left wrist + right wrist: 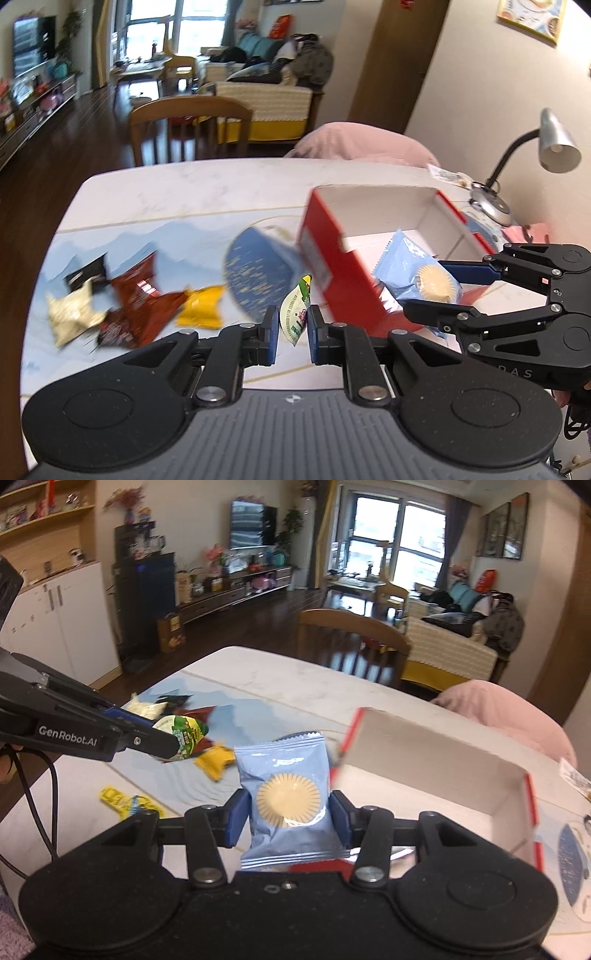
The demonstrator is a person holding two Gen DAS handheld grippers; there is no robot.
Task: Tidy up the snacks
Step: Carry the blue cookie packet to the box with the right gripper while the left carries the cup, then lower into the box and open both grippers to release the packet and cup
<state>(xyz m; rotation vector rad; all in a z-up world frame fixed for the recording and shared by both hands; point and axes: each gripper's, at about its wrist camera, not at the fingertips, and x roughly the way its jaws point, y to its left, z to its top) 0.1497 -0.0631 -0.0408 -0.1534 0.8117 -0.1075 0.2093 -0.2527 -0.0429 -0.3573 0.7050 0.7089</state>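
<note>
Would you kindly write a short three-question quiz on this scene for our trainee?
1. True or false: the red box is full of snacks.
2. Which gripper holds the light blue packet? A left, B right.
3. Fill in: the left gripper pinches a small ___ and white sachet.

Key: 1 false, its white inside shows bare. 2 B, the right gripper. 3 green.

we see a pale blue packet (284,797) printed with a cream sun-ray disc, a green and white packet (295,314), a red box (332,273) with a white inside, and yellow (201,308) and dark red (142,295) wrappers.
</note>
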